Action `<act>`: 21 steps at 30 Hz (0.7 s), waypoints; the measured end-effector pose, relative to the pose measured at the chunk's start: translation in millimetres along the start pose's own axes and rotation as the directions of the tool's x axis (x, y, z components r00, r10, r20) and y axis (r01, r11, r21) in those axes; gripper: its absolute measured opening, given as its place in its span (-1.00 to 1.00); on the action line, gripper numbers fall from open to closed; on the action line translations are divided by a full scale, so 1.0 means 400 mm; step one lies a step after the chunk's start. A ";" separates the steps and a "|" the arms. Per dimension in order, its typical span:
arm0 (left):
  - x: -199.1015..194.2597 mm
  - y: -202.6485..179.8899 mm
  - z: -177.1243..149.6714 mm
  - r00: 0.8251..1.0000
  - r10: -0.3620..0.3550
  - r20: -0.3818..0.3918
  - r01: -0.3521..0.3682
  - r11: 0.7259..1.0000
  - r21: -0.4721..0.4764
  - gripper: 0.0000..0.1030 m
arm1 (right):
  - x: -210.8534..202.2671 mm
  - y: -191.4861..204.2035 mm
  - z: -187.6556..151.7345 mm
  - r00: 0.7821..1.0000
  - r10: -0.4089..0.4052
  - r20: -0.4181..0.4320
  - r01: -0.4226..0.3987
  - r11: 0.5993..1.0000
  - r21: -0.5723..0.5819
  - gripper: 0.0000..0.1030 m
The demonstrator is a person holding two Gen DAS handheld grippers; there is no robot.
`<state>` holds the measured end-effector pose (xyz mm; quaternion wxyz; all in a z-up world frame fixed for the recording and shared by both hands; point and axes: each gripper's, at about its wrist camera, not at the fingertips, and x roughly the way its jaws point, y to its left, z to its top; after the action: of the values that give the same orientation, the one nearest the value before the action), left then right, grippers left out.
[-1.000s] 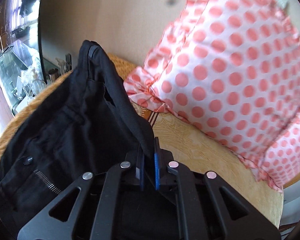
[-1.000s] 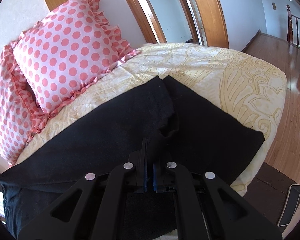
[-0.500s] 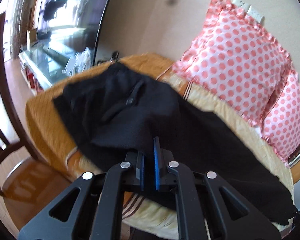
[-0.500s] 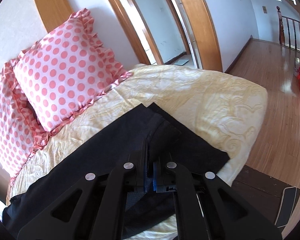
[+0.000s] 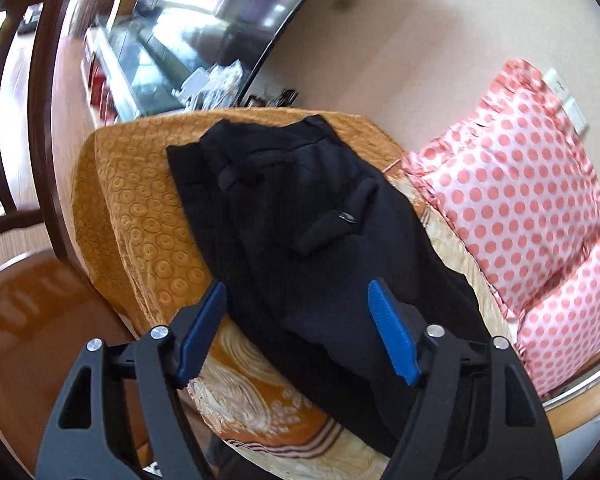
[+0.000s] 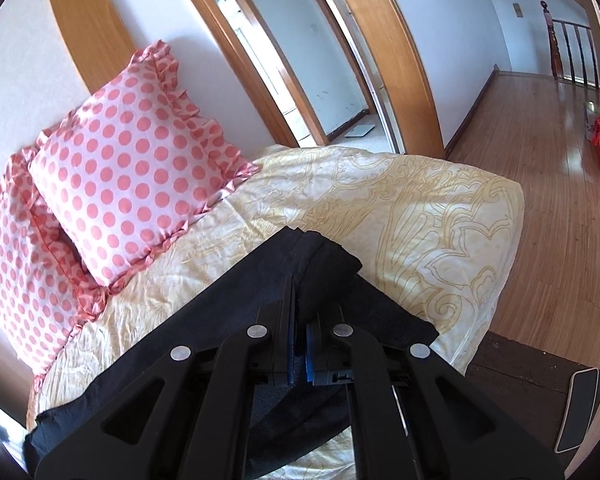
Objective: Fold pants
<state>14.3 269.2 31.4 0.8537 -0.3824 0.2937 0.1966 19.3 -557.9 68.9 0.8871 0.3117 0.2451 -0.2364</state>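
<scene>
Black pants (image 5: 300, 216) lie along the bed, waistband and pocket flap toward the orange end. My left gripper (image 5: 296, 300) hangs above their near edge with its jaws opening; the blue pads (image 5: 392, 340) stand wide apart and press on nothing, the cloth lying below them. In the right wrist view the leg end of the pants (image 6: 320, 264) is lifted into a fold, and my right gripper (image 6: 300, 312) is shut on that black cloth over the cream bedspread (image 6: 400, 208).
Two pink polka-dot pillows (image 6: 132, 160) lean on the wall at the head of the bed; they show as pillows (image 5: 524, 200) in the left view too. An orange quilted cover (image 5: 132, 208) wraps the bed's end. A wooden chair (image 5: 20, 280) stands beside it. A phone (image 6: 580, 408) lies on a dark stool.
My left gripper let go of the pants, opened wide and drew back toward the bed's edge. My right gripper lifted the leg end slightly, still shut on it.
</scene>
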 end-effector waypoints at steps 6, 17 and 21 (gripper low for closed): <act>0.029 0.032 0.060 0.999 -0.027 -0.032 0.025 0.997 -0.073 0.34 | 0.012 -0.009 -0.007 1.000 -0.005 -0.016 0.005 1.000 0.012 -0.93; -0.030 0.032 0.068 0.998 -0.057 0.023 0.059 0.994 -0.094 0.23 | 0.029 -0.012 -0.017 0.999 -0.013 -0.036 0.013 1.000 0.001 -0.93; 0.032 0.038 0.079 0.995 -0.078 -0.057 0.071 0.989 -0.126 0.20 | 0.026 0.000 -0.017 1.000 -0.012 -0.029 0.012 1.000 -0.014 -0.93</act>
<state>26.4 304.6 31.8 0.8255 -0.4514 0.2927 0.1706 25.2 -556.0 58.3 0.8842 0.3075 0.2614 -0.2353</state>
